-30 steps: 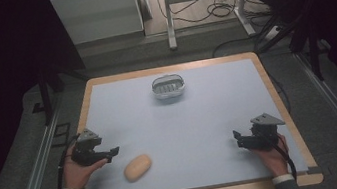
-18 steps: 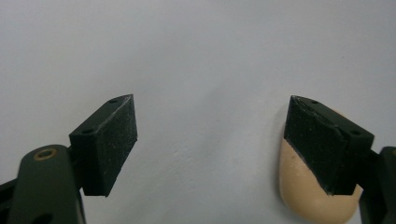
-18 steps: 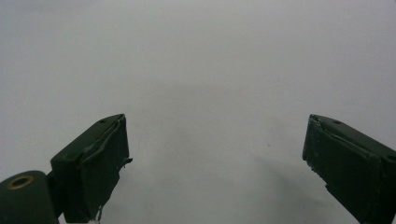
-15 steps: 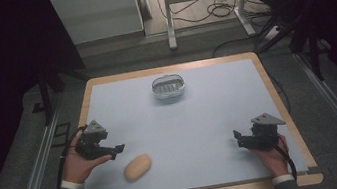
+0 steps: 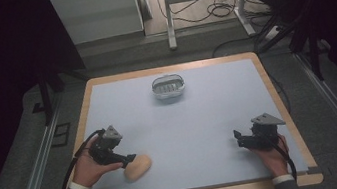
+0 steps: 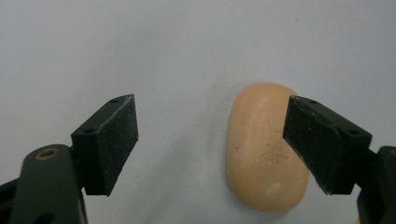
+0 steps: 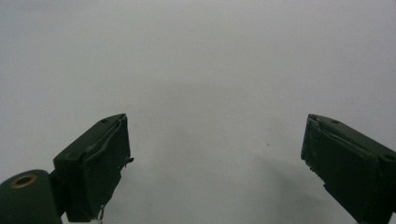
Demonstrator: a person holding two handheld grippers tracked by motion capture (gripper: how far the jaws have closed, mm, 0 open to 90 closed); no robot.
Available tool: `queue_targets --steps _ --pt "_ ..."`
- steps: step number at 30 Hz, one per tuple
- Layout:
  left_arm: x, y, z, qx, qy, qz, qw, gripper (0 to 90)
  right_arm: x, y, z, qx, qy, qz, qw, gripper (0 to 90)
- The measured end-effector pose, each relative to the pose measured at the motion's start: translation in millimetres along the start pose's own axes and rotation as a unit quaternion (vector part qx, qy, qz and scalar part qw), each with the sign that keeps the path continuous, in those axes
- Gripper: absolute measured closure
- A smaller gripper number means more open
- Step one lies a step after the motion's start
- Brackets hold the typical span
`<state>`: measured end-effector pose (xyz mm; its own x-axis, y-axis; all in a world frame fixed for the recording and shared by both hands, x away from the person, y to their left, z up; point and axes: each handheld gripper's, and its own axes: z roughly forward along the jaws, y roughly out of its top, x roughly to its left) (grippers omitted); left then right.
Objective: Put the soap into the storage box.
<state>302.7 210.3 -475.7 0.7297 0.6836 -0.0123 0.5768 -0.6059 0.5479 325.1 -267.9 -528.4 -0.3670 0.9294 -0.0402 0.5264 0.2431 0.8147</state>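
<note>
Soap bar lies near table front edge, left gripper at it; right gripper rests well apart. Left gripper view: jaws wide, soap nearer one pad. Right gripper view: jaws wide over bare table.

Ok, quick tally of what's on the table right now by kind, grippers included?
Soap bar, peach-coloured, lying flat by the left gripper: 1
Soap dish, metal, at the far side of the table: 1
Grippers, left gripper and right gripper, both with jaws open: 2
Total: 4
</note>
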Motion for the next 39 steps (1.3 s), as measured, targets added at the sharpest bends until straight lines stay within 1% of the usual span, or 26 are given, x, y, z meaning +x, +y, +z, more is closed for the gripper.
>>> queue_targets --steps 6,7,12,18,21,24,32,34,39 --pt "-6.9 -0.6 5.0 0.01 -0.007 0.005 0.9999 18.5 0.0 0.0 0.4 0.001 -0.001 -0.001 1.0 8.4" --pt "-8.1 -1.1 6.6 0.012 -0.012 0.005 0.9998 18.6 -0.1 0.1 0.3 0.001 0.0 0.0 1.0 8.5" --pt "-12.1 -2.6 10.0 0.017 -0.019 0.007 0.9997 18.6 0.1 0.0 0.4 0.001 -0.003 0.0 1.0 8.7" --pt "-20.7 -7.2 19.5 0.038 -0.031 0.015 0.9987 19.3 0.2 0.0 0.3 0.001 -0.004 -0.001 1.0 8.7" --pt "-25.1 -9.2 27.9 0.054 -0.038 0.022 0.9976 20.0 0.6 0.1 0.4 0.002 -0.007 -0.001 1.0 8.7" --pt "-27.6 -9.2 33.5 0.063 -0.042 0.024 0.9968 22.2 0.7 0.1 0.8 0.002 -0.008 -0.001 1.0 8.8" --pt "-30.2 -8.9 38.9 0.076 -0.043 0.024 0.9959 28.3 1.2 0.2 0.8 0.004 -0.009 -0.001 1.0 8.8" --pt "-29.6 -8.8 39.5 0.077 -0.04 0.024 0.996 32.2 1.1 0.2 0.8 0.004 -0.011 -0.001 0.9999 8.9" --pt "-30.9 -8.9 39.6 0.078 -0.035 0.025 0.996 32.7 0.8 0.1 0.3 0.002 -0.013 0.002 0.9999 9.0"
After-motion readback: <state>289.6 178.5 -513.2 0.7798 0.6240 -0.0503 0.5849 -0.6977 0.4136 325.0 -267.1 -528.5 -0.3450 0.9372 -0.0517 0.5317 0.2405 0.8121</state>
